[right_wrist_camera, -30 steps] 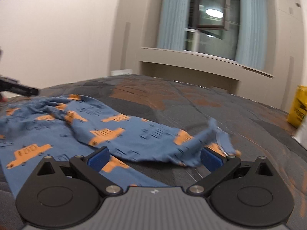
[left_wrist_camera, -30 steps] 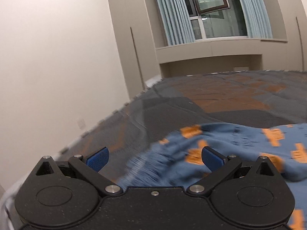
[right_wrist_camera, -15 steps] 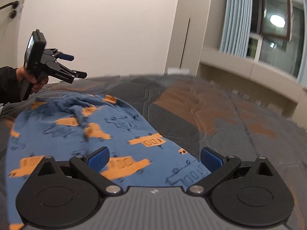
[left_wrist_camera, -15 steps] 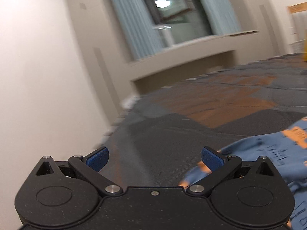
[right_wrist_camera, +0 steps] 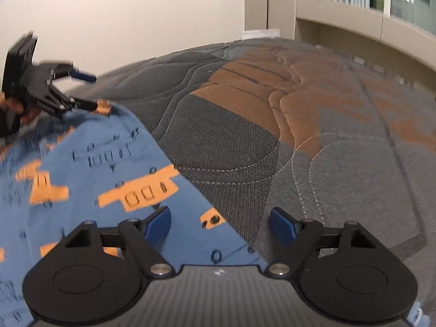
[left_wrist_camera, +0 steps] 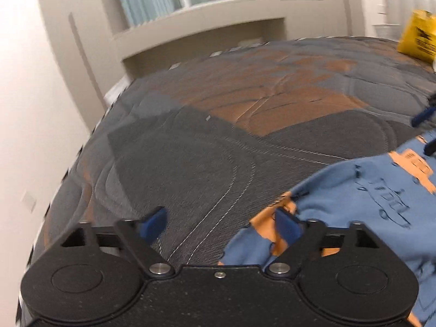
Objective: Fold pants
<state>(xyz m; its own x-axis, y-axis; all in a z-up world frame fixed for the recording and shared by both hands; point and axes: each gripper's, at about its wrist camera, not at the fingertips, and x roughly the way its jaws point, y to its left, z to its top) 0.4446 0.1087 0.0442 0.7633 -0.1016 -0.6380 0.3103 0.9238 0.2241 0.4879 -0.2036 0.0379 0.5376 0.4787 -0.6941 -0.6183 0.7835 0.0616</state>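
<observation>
Blue pants with orange vehicle prints (right_wrist_camera: 90, 179) lie spread on the quilted bed. In the left wrist view they (left_wrist_camera: 376, 199) fill the lower right. My left gripper (left_wrist_camera: 220, 222) is open and empty, just above the pants' far corner, its right finger over an orange patch. It also shows in the right wrist view (right_wrist_camera: 84, 92) at the far left, open. My right gripper (right_wrist_camera: 219, 224) is open and empty, low over the pants' right edge, left finger over cloth, right finger over bare quilt.
The grey and orange quilted bed cover (left_wrist_camera: 245, 125) stretches ahead in both views. A white wall runs along the bed's left side (left_wrist_camera: 32, 109). A window ledge (left_wrist_camera: 218, 8) is behind the bed. A yellow bag (left_wrist_camera: 417, 38) sits at the far right.
Both grippers have dropped lower and tilted down toward the pants. The left one now sits at the pants' far corner; the right one is closer to the right edge.
</observation>
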